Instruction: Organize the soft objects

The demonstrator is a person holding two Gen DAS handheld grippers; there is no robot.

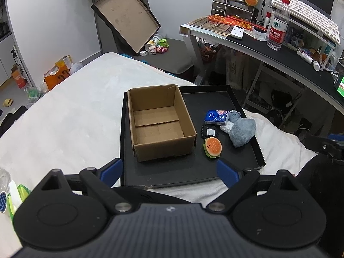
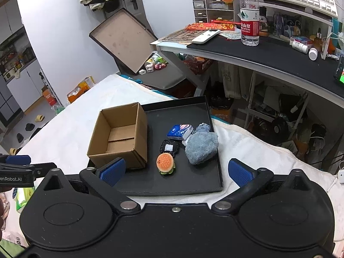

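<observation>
An empty cardboard box (image 1: pixel 160 121) (image 2: pixel 120 136) stands on the left half of a black tray (image 1: pixel 215 99) (image 2: pixel 193 180) on the white bed. To its right lie a burger plush (image 1: pixel 212 147) (image 2: pixel 165 163), a grey fluffy plush (image 1: pixel 241 132) (image 2: pixel 202 148), a blue tissue pack (image 1: pixel 216 117) (image 2: pixel 179 131) and a small black pouch (image 1: pixel 209 131) (image 2: pixel 169 147). My left gripper (image 1: pixel 169 173) hovers open at the tray's near edge, holding nothing. My right gripper (image 2: pixel 177 171) is also open and empty, just short of the burger plush.
A desk (image 1: pixel 279 56) (image 2: pixel 268 56) with a water bottle (image 1: pixel 277 24) (image 2: pixel 249 14), keyboard and clutter runs along the right. A large box lid (image 1: pixel 126 18) (image 2: pixel 122 38) leans on the far wall. Green tissue packs (image 1: pixel 19 193) lie at near left.
</observation>
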